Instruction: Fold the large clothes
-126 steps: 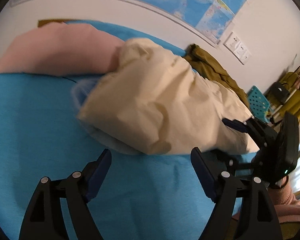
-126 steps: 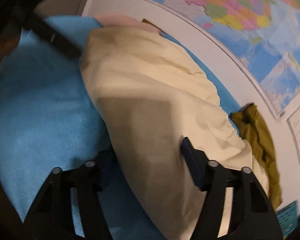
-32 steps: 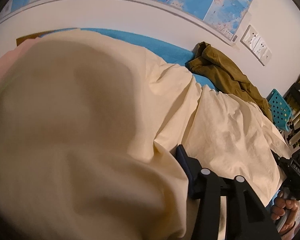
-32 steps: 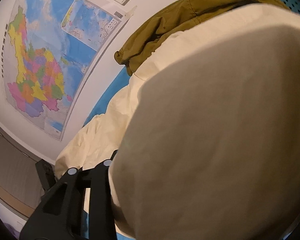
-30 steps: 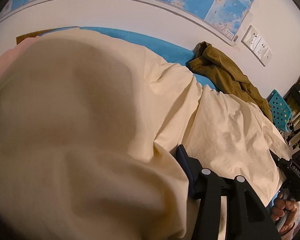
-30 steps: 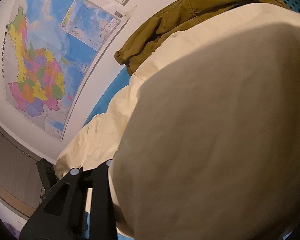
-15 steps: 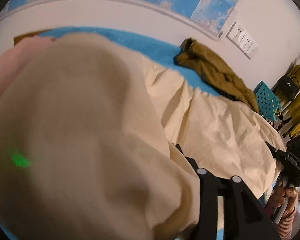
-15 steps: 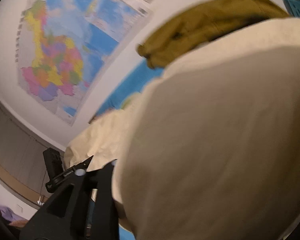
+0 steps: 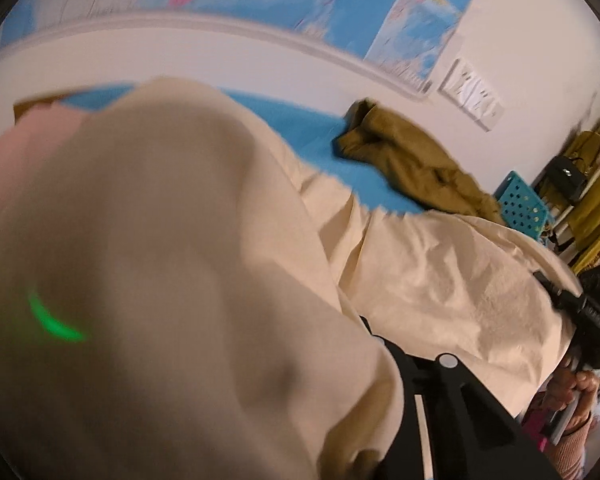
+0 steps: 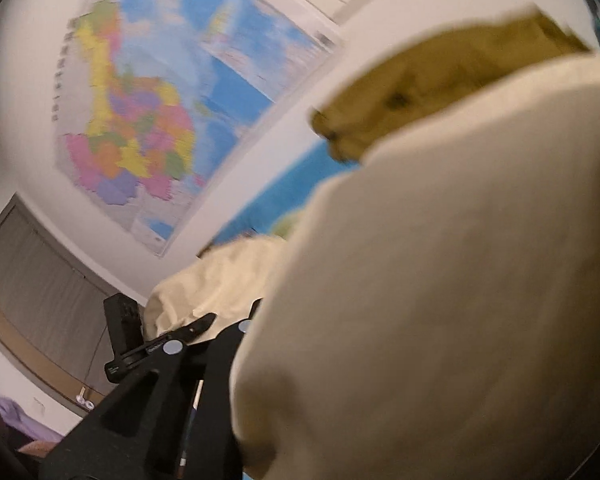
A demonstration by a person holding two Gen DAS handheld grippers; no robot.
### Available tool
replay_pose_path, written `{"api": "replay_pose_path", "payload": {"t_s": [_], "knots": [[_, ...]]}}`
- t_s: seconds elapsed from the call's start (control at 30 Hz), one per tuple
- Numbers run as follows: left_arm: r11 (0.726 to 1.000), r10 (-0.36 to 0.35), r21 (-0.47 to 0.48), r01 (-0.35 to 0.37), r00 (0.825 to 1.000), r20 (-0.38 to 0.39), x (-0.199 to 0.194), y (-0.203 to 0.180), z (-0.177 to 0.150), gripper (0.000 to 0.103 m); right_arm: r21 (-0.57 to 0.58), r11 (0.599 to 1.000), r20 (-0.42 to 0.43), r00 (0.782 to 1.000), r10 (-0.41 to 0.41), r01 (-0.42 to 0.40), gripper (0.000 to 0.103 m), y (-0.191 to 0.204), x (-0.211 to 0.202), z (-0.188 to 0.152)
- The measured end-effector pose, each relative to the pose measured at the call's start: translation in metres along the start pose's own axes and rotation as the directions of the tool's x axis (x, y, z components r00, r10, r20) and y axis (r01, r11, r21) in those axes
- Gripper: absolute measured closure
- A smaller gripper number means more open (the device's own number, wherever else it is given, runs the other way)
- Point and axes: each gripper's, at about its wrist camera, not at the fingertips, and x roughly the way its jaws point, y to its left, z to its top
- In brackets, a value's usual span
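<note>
A large cream garment fills most of the left wrist view and drapes over my left gripper, which is shut on its edge; only the right finger shows. The cloth stretches right to my right gripper, held by a hand. In the right wrist view the cream garment covers my right gripper, shut on it; only its left finger shows. The left gripper appears beyond, holding the far end. The garment hangs lifted above the blue surface.
An olive garment lies bunched on the blue surface by the wall, also in the right wrist view. A pink cloth lies at far left. A map hangs on the wall. A teal crate stands at right.
Both grippers, shut on the cream garment, have lifted and tilted upward; the views are blurred with motion. More wall and map show now. The cloth stays stretched between them.
</note>
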Motion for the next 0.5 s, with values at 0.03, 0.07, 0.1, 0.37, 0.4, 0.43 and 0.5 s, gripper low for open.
{"api": "replay_pose_path", "payload": {"t_s": [0.03,0.07,0.1,0.37,0.4,0.43,0.5], "knots": [[1.000,-0.005,0.012,0.004,1.000,0.017,-0.007,-0.002,0.006,0.082,-0.027,1.000,0.010,1.000,0.010,-0.010,0.089,0.011,-0.002,0.006],[1.000,-0.010,0.024,0.009,0.999,0.032,-0.014,-0.004,0.012,0.083,-0.056,0.998,0.018,1.000,0.019,-0.018,0.090,0.022,-0.004,0.013],[0.999,-0.013,0.034,0.011,0.999,0.049,-0.021,-0.005,0.019,0.083,-0.073,0.997,0.022,0.999,0.025,-0.024,0.090,0.029,-0.004,0.017],[0.998,0.034,0.043,-0.044,0.977,0.210,-0.087,0.018,0.073,0.084,-0.226,0.964,0.018,0.989,0.144,-0.136,0.090,0.103,0.035,0.063],[0.997,0.061,0.035,-0.071,0.971,0.231,-0.095,0.025,0.081,0.084,-0.241,0.960,0.016,0.988,0.152,-0.144,0.090,0.111,0.045,0.068],[0.995,0.081,0.030,-0.091,0.966,0.246,-0.097,0.026,0.087,0.084,-0.266,0.950,0.004,0.985,0.171,-0.164,0.090,0.119,0.056,0.074],[0.986,0.153,0.020,-0.164,0.950,0.274,-0.111,0.042,0.101,0.084,-0.293,0.935,-0.024,0.980,0.200,-0.198,0.090,0.141,0.088,0.085]]}}
